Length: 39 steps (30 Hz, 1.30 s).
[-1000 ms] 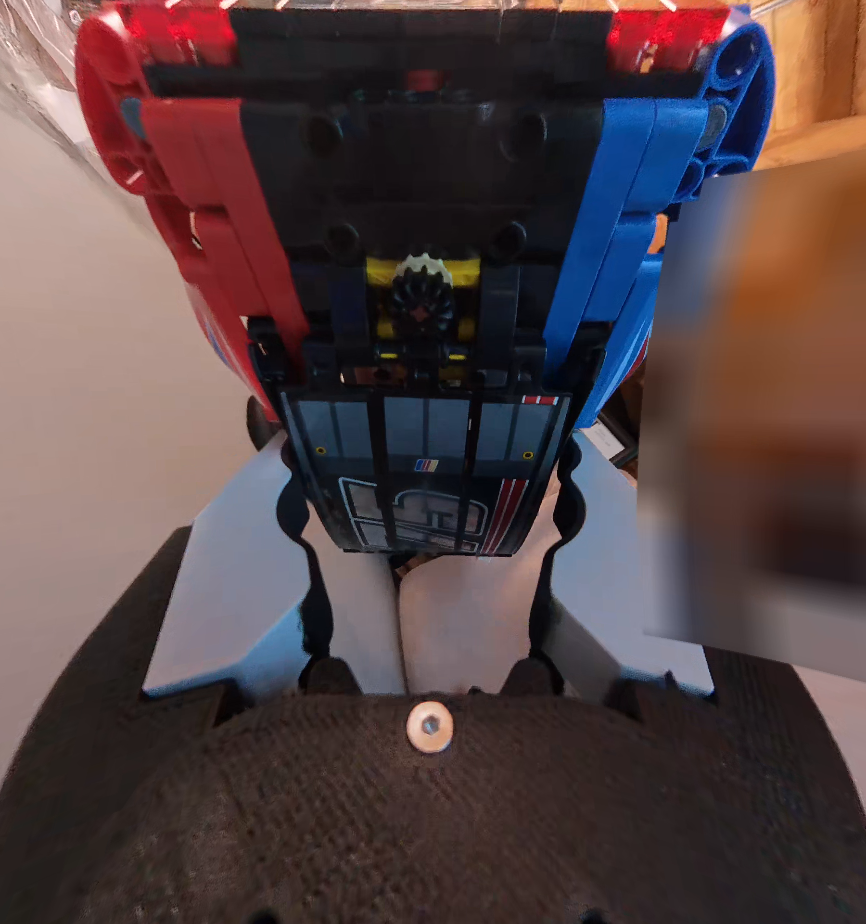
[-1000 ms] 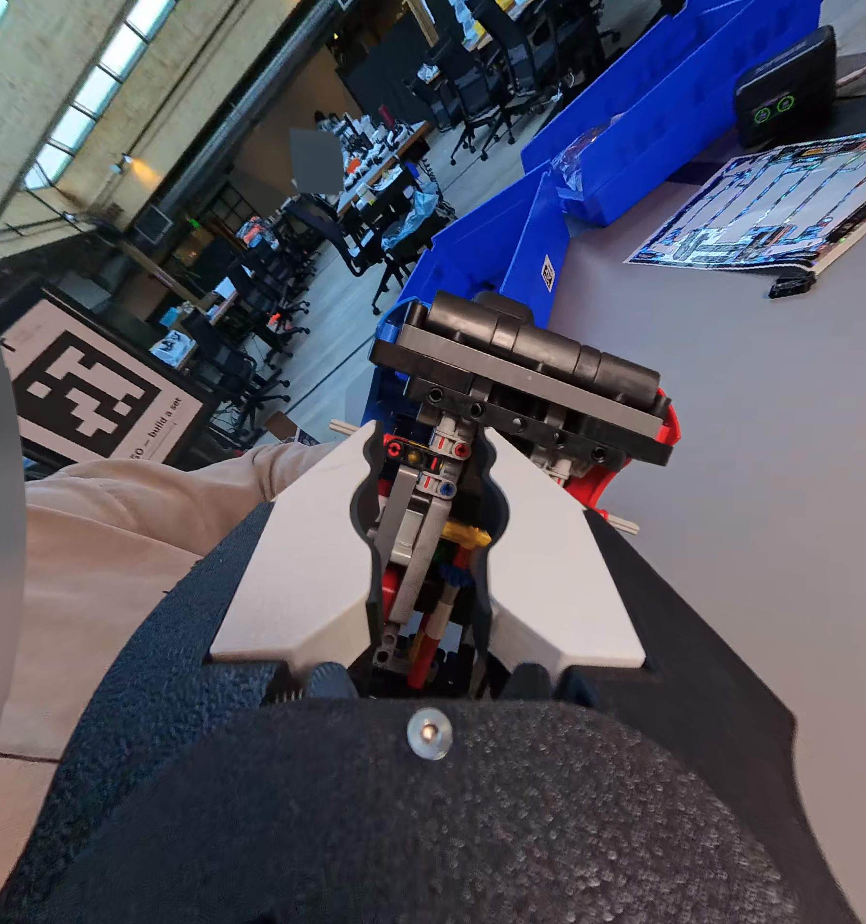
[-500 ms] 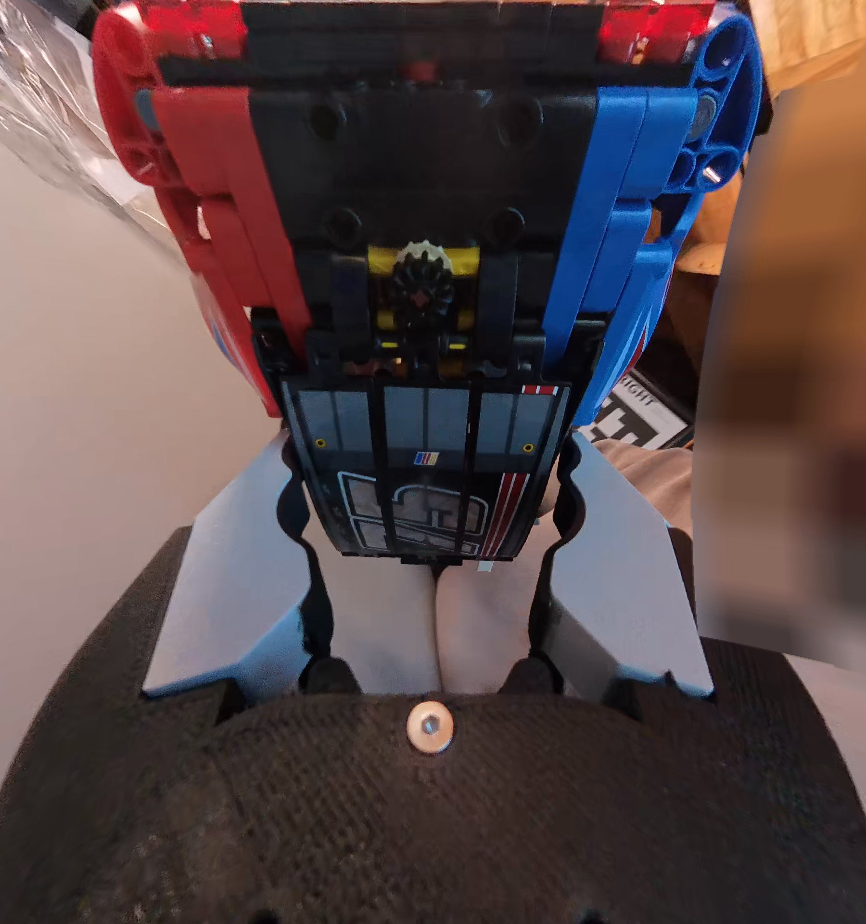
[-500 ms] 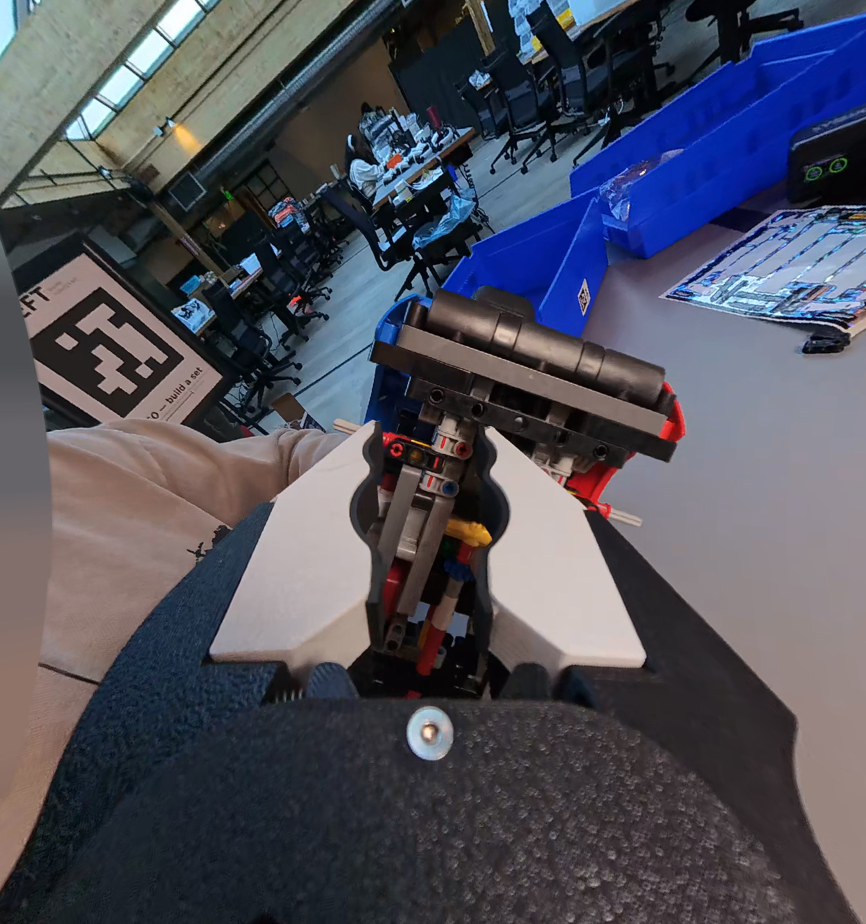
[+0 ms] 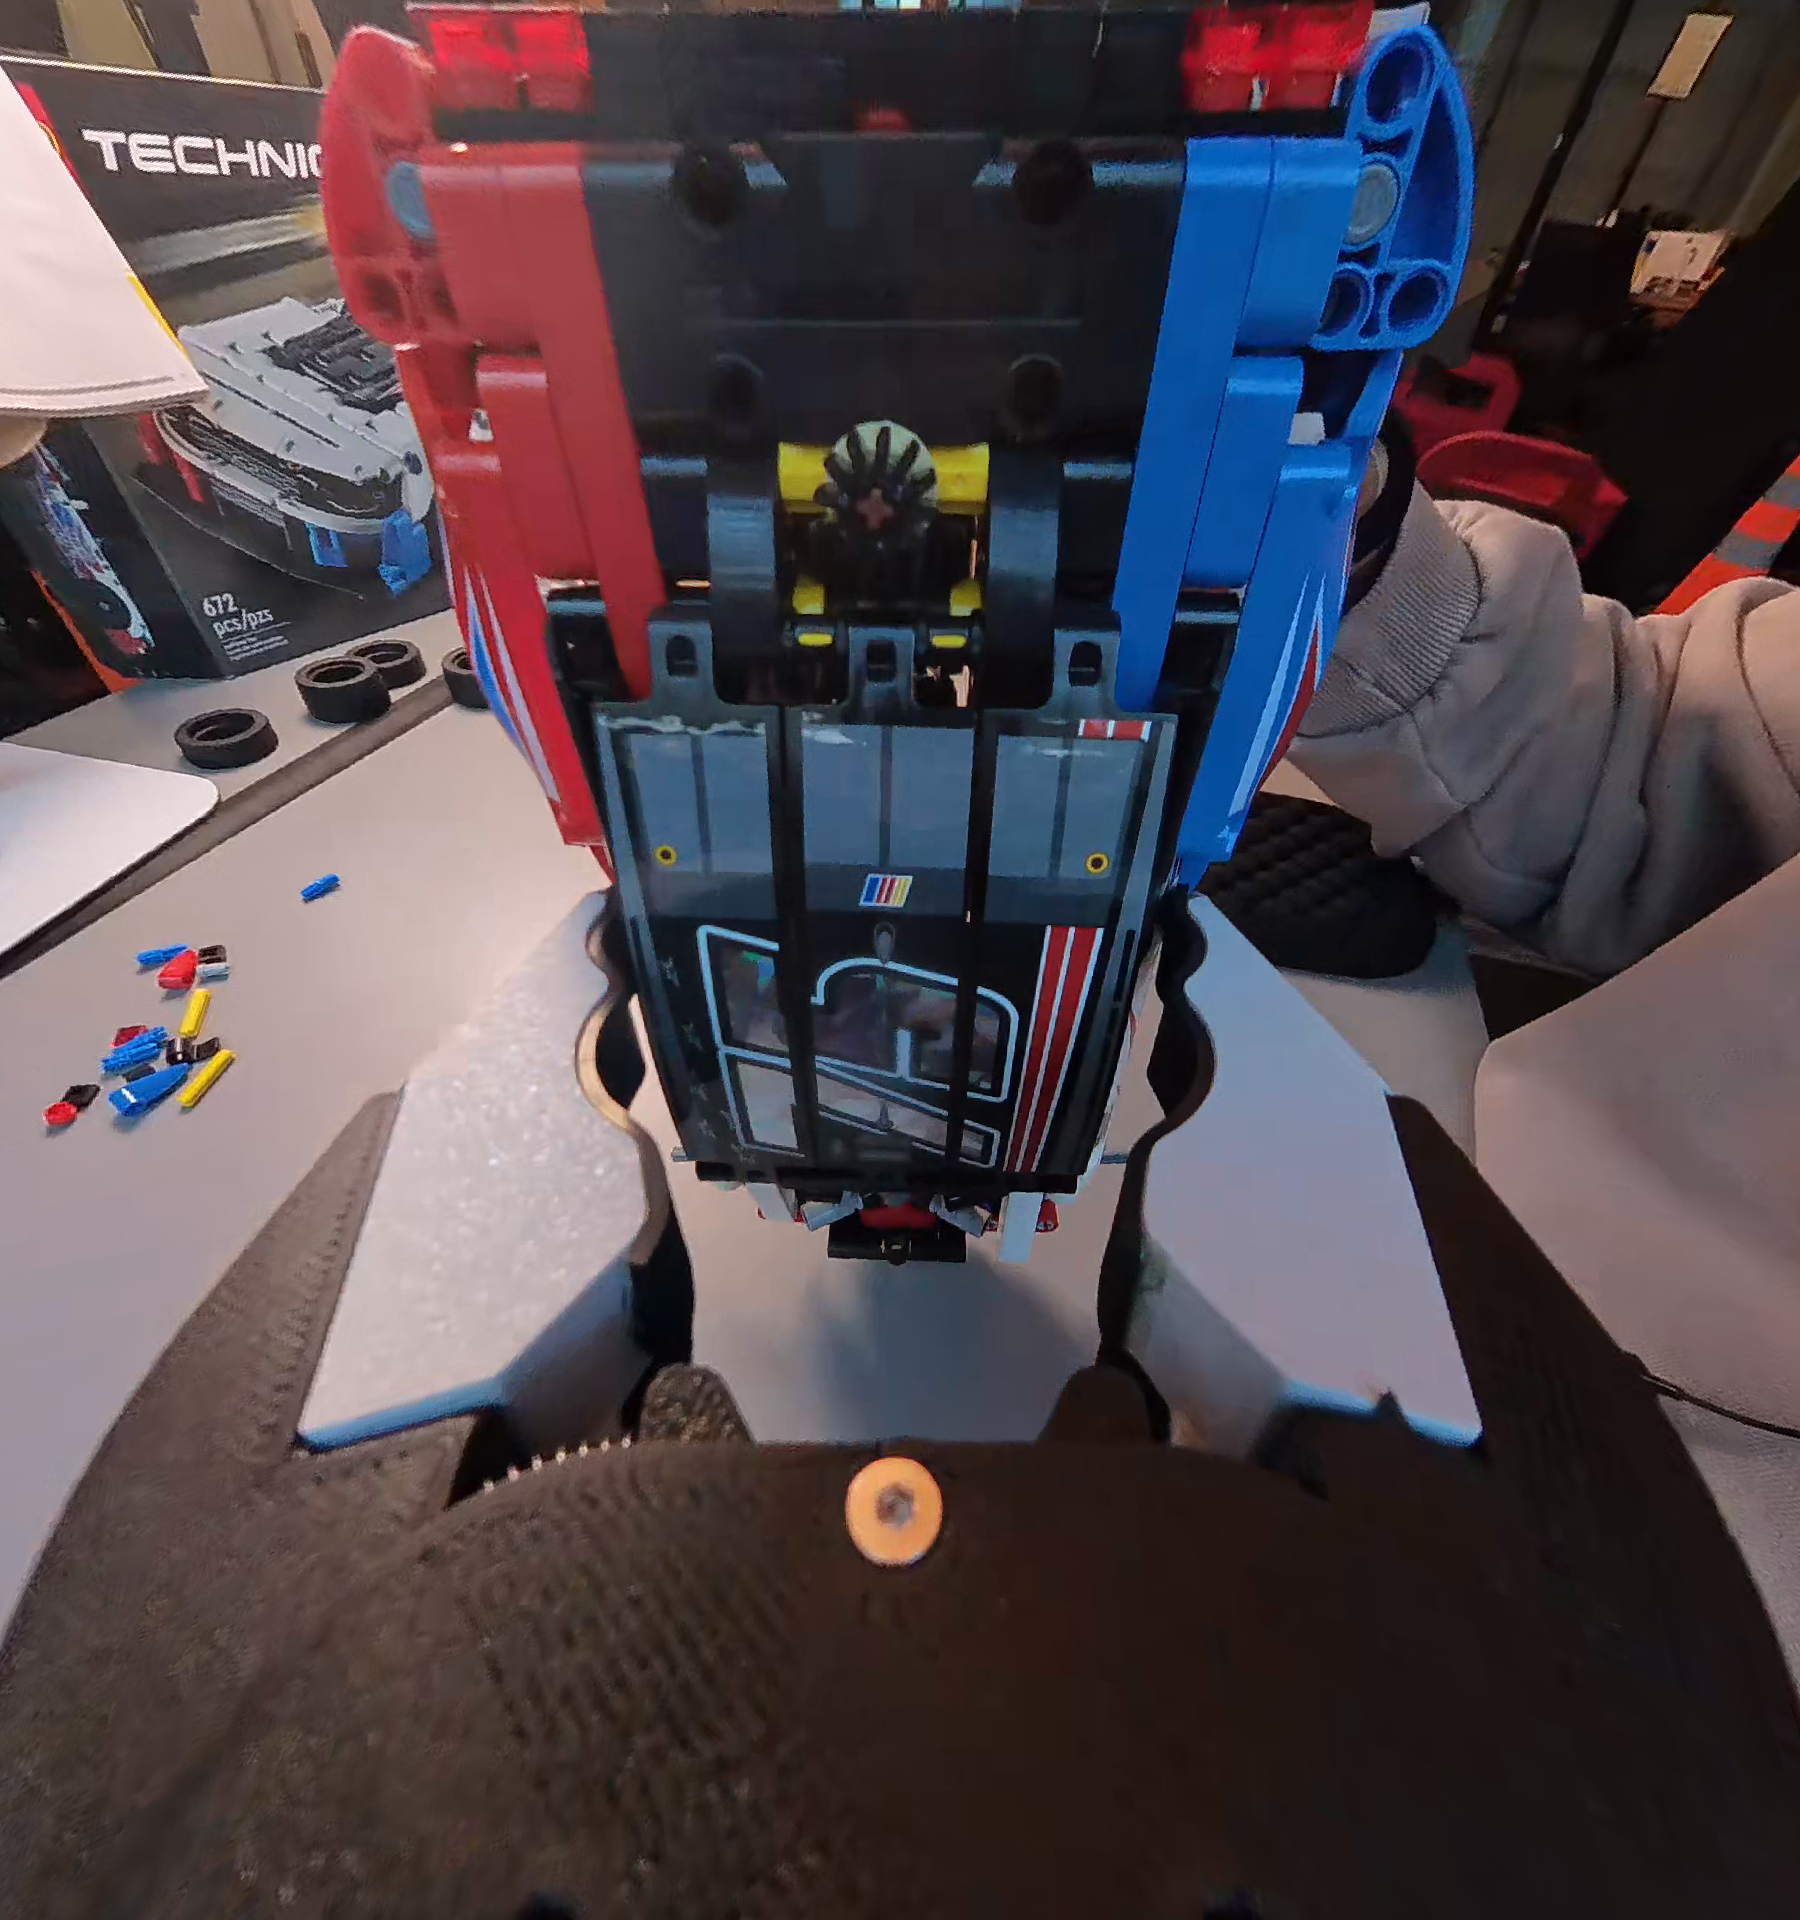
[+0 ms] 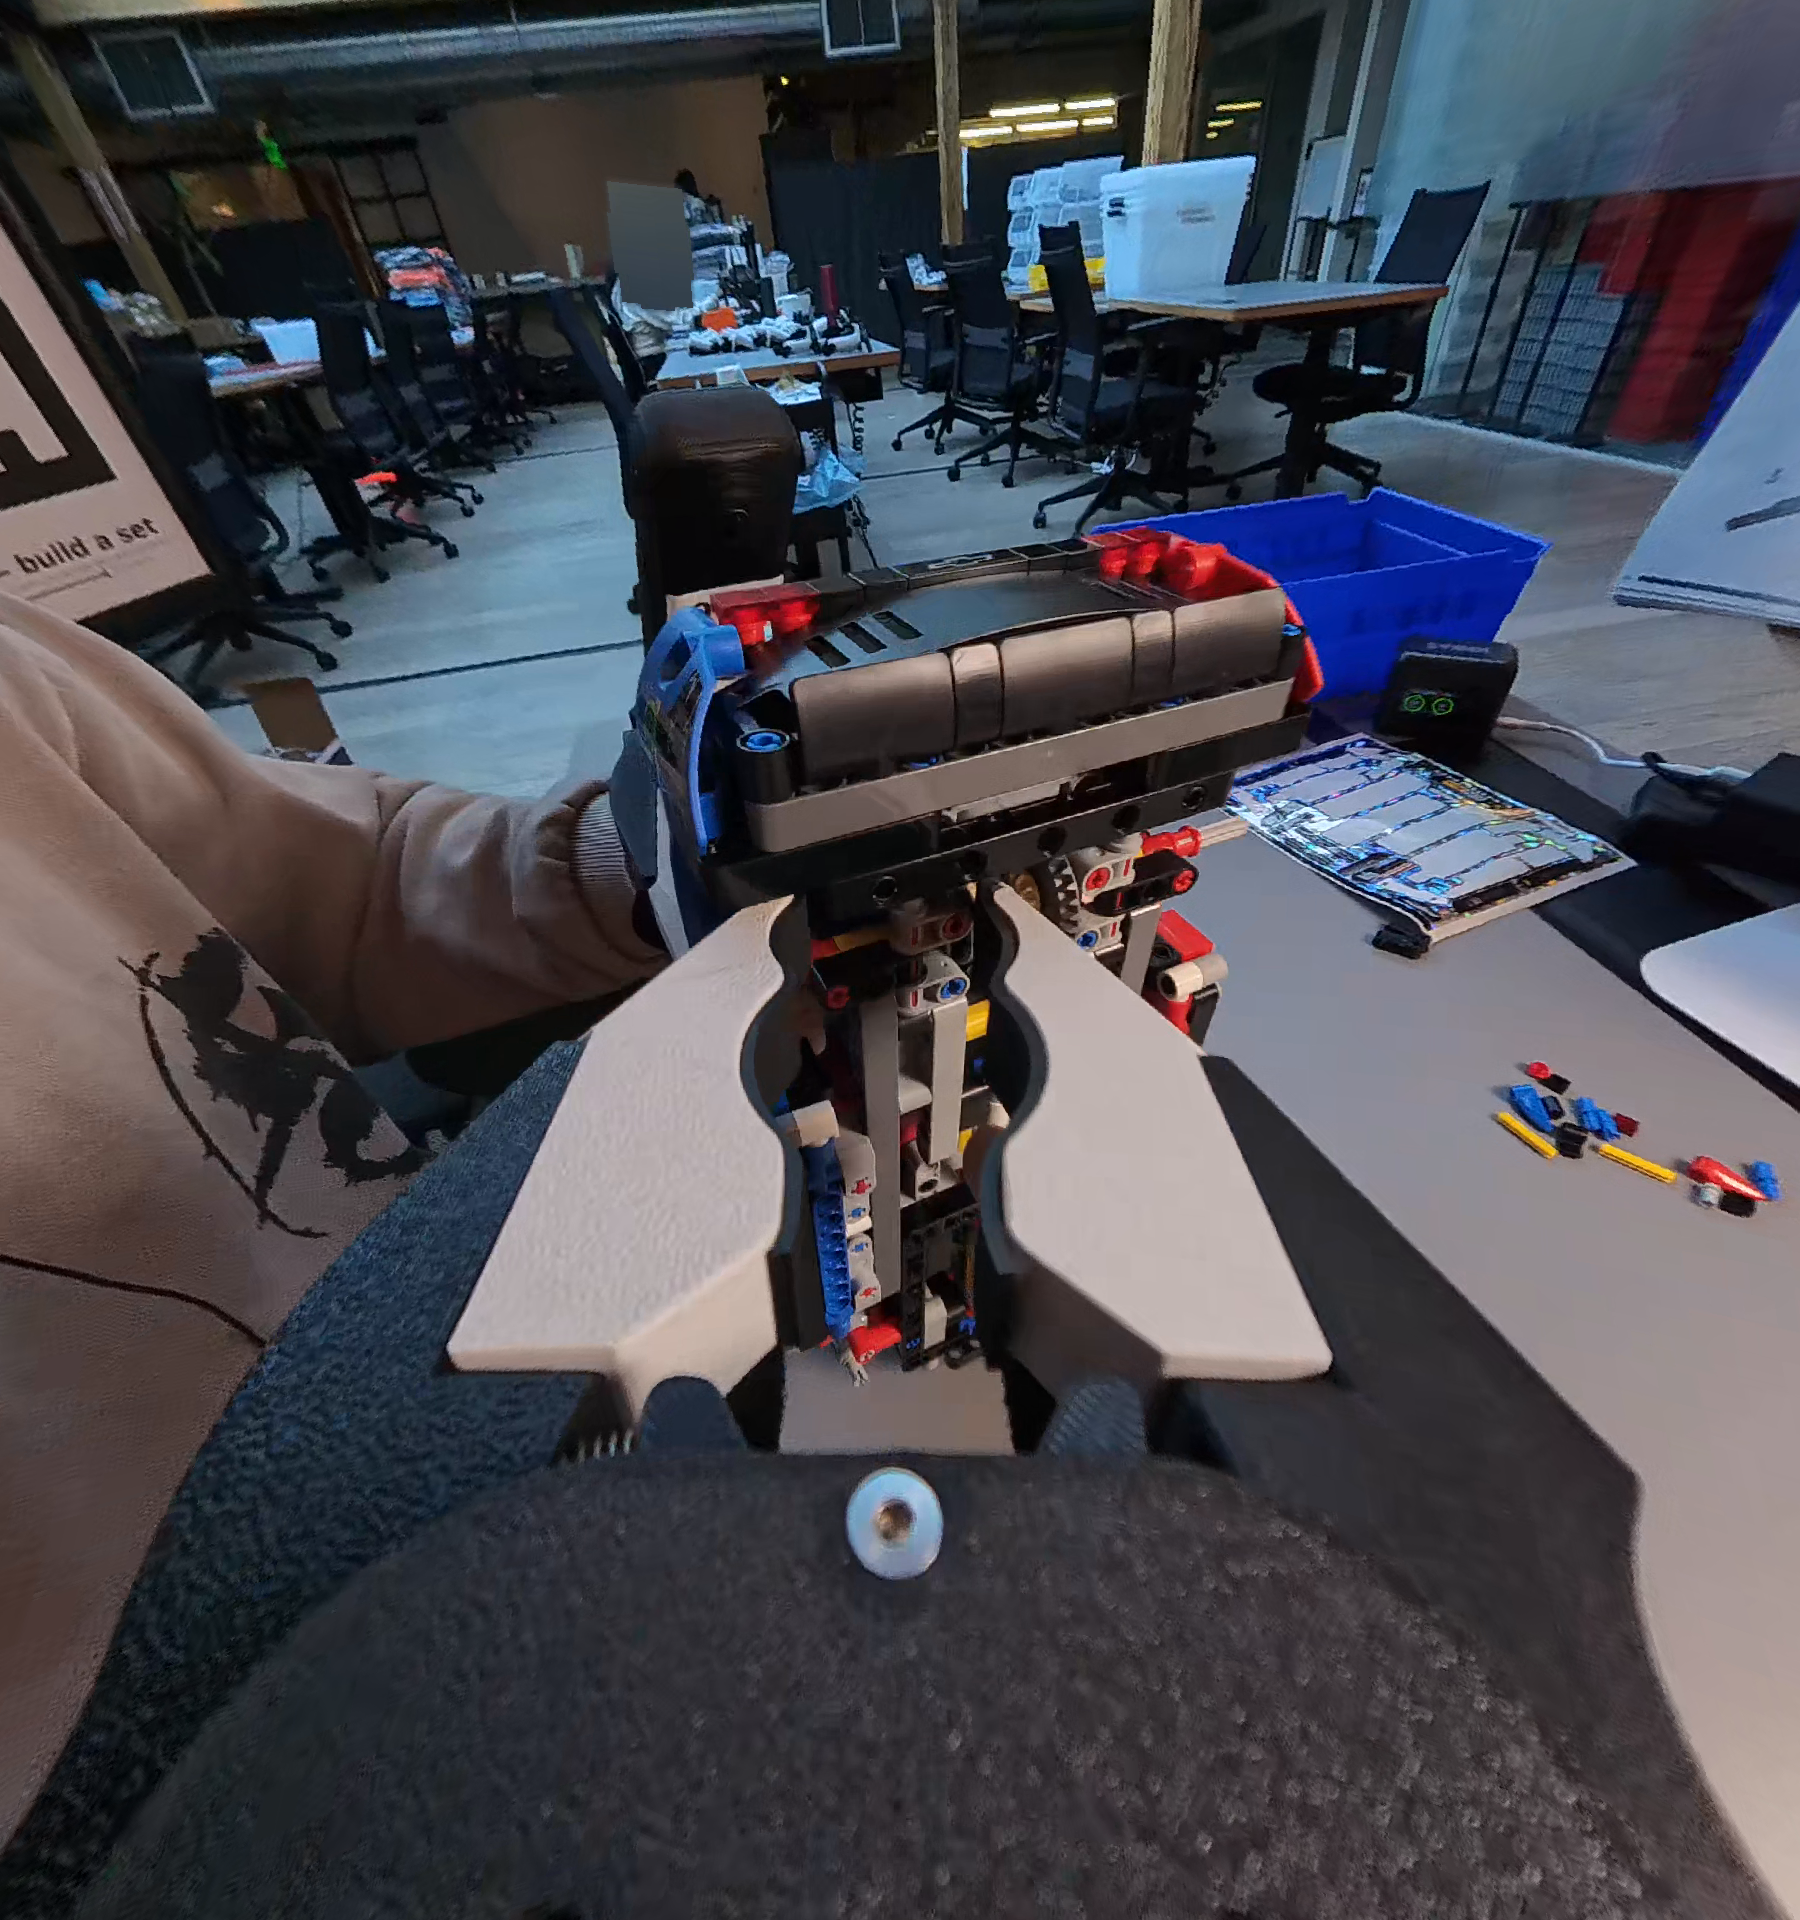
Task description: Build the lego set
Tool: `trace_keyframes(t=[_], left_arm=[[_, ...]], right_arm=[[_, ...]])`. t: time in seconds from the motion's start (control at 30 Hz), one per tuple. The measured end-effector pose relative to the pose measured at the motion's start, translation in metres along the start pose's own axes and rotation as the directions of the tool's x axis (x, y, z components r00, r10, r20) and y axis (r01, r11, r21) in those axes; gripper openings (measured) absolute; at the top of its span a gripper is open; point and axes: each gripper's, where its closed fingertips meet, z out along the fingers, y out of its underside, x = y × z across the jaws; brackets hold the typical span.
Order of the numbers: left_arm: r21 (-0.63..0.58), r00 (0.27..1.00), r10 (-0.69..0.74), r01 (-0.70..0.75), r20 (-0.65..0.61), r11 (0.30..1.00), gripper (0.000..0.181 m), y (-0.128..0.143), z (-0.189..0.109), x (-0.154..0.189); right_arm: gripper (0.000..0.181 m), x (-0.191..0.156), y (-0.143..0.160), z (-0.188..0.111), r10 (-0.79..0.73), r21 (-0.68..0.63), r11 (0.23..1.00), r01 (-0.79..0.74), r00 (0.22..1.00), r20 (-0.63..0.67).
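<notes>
A partly built lego car, red on one side and blue on the other with a black roof, is held in the air between both grippers. In the left wrist view I see its top [image 5: 880, 520]; my left gripper [image 5: 891, 935] is shut on the printed black roof panel. In the right wrist view I see its underside of grey beams and gears [image 6: 917, 1091]; my right gripper [image 6: 891, 925] is shut on that chassis, below the black rear end [image 6: 1021, 696]. A person's sleeved arm [image 5: 1561, 748] reaches in behind the car's blue side.
Loose small pieces [image 5: 148, 1049] lie on the grey table [image 5: 252, 1195]; they also show in the right wrist view [image 6: 1623, 1143]. Black tyres [image 5: 340, 686] sit before the set box [image 5: 221, 436]. A sticker sheet [image 6: 1415, 831], a blue bin [image 6: 1395, 582] and a black device [image 6: 1447, 696] are at the right. There is about 6 centimeters between the tips of the two grippers.
Both grippers have swung round with the car still held. The views have levelled, so the table, loose pieces, tyres and box now show. The grips look the same.
</notes>
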Motion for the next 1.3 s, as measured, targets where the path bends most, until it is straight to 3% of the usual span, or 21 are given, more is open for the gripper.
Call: trace_keyframes(t=[0.27, 0.53, 1.3], left_arm=[[-0.061, 0.983, 0.163, -0.158, 0.085, 0.986, 0.099, 0.006, 0.0, 0.002], [-0.097, 0.981, 0.172, -0.163, 0.095, 0.982, 0.098, 0.01, 0.006, 0.008], [-0.029, 0.933, 0.343, -0.342, 0.105, 0.939, 0.098, 0.01, 0.016, 0.023]], right_arm=[[0.025, -0.006, 0.014, -0.007, -0.194, -0.009, 0.981, 0.194, 0.978, -0.078], [0.025, -0.005, 0.025, -0.021, -0.139, 0.096, 0.985, 0.141, 0.99, -0.033], [0.027, -0.021, 0.037, -0.039, -0.246, 0.195, 0.95, 0.244, 0.969, -0.014]])
